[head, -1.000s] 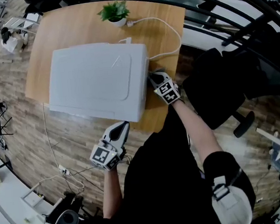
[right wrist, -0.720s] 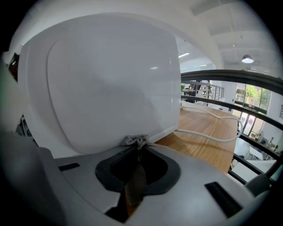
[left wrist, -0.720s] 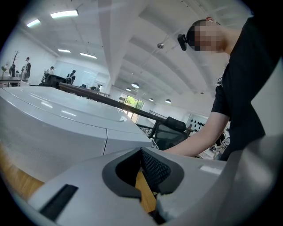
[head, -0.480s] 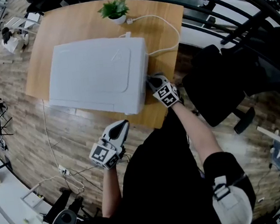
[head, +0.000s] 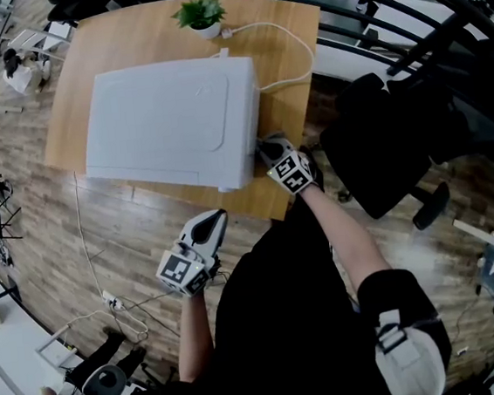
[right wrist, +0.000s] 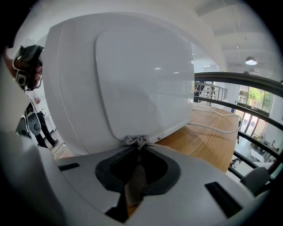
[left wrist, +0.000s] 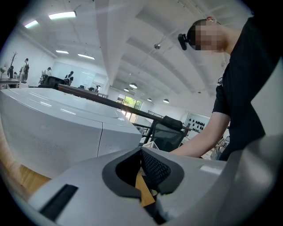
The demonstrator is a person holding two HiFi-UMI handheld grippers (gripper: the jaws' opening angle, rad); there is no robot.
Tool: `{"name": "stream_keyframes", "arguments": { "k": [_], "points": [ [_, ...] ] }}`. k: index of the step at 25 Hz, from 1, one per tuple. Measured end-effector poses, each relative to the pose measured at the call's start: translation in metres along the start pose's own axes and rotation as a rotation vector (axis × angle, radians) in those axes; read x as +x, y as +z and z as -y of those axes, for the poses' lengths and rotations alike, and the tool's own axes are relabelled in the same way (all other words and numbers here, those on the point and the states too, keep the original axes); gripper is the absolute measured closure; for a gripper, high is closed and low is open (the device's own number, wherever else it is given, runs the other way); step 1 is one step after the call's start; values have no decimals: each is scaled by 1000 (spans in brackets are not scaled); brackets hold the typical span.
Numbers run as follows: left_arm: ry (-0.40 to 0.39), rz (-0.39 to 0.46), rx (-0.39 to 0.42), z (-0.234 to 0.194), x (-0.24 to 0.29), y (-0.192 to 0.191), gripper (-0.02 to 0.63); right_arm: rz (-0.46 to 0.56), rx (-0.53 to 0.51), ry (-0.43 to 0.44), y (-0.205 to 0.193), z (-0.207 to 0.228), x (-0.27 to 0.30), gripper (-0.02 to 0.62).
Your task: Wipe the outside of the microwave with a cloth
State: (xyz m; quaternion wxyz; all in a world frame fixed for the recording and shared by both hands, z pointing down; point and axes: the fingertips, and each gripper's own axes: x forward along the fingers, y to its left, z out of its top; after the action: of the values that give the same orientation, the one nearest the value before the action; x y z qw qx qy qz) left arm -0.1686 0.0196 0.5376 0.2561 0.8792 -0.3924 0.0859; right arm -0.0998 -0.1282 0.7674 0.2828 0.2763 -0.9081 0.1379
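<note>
1. Pinching nothing: left gripper (head: 213, 219), jaws pressed together and empty, off the near edge of the wooden table (head: 282, 74), apart from the microwave.
2. Standing on that table: white microwave (head: 165, 126).
3. Clamping a grey cloth (right wrist: 135, 142): right gripper (head: 264, 149), jaws shut on it, bunched end against the microwave's right wall, low down.
4. Showing only black-and-white square markers on the marker cube (head: 290, 172) of each gripper.

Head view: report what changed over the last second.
The right hand-held gripper, shut on the cloth, slid along the microwave's right side toward its near corner. The left hand-held gripper stayed clear of the microwave, jaws together. The microwave, plant and cable did not move.
</note>
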Motion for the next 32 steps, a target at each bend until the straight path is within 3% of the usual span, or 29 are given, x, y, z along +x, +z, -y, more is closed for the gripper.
{"name": "stream_keyframes", "arguments": {
  "k": [7,11,32],
  "points": [
    [10,-14,19,3,-10,-14,603,-1,3,14,-9,-21,-8,566],
    [-1,43,1,13,-8,1,603,0,13,19,-13,-33,-12,566],
    [-22,54,-12,25,-20,-13,603,-16,27,48,-31,-81,-30,566]
  ]
}}
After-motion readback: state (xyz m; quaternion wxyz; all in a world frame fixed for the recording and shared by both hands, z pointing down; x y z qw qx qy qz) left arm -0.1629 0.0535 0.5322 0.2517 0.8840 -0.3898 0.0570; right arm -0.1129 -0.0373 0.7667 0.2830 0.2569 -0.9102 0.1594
